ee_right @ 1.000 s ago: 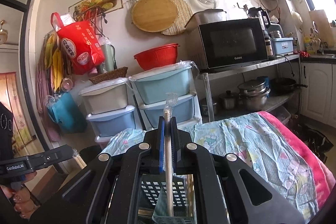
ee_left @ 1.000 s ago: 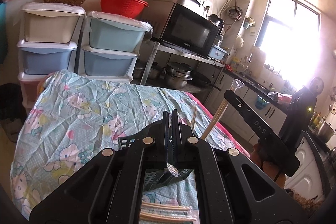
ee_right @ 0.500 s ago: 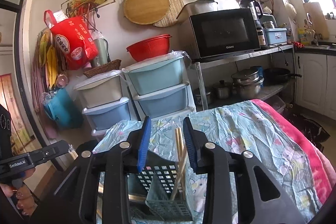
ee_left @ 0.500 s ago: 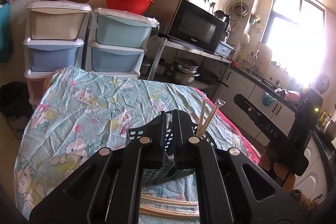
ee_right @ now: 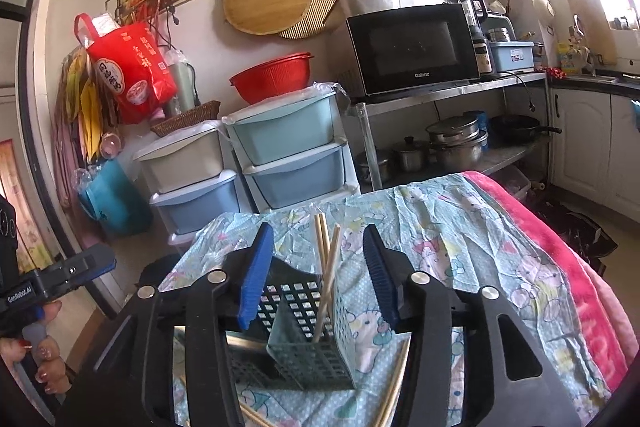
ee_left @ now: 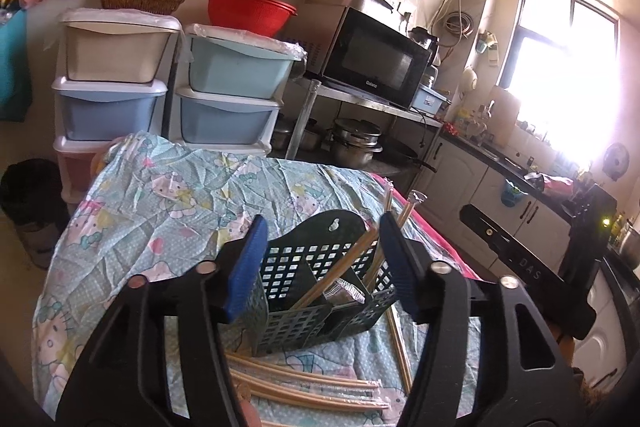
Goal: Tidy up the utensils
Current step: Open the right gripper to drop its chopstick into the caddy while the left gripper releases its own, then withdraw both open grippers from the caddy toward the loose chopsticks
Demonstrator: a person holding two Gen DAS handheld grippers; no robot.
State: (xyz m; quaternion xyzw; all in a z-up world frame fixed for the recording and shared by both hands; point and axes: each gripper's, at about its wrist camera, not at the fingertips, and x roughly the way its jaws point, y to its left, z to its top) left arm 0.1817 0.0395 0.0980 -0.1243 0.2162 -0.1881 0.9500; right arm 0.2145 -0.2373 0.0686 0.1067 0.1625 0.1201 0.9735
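Daylight pours in through the window [ee_left: 568,75] at the right of the left wrist view and blows out to white, with a hazy glare washing the counter [ee_left: 500,159] below it. The rest of the room is evenly and fairly brightly lit. Both views are sharp at centre. Fisheye bending curves the walls, and the corners fall to black.

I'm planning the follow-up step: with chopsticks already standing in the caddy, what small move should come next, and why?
Probably lower the left gripper, its jaws opening with nothing gripped, toward the wrapped chopsticks lying on the tablecloth in front of the caddy; those remain unsorted.
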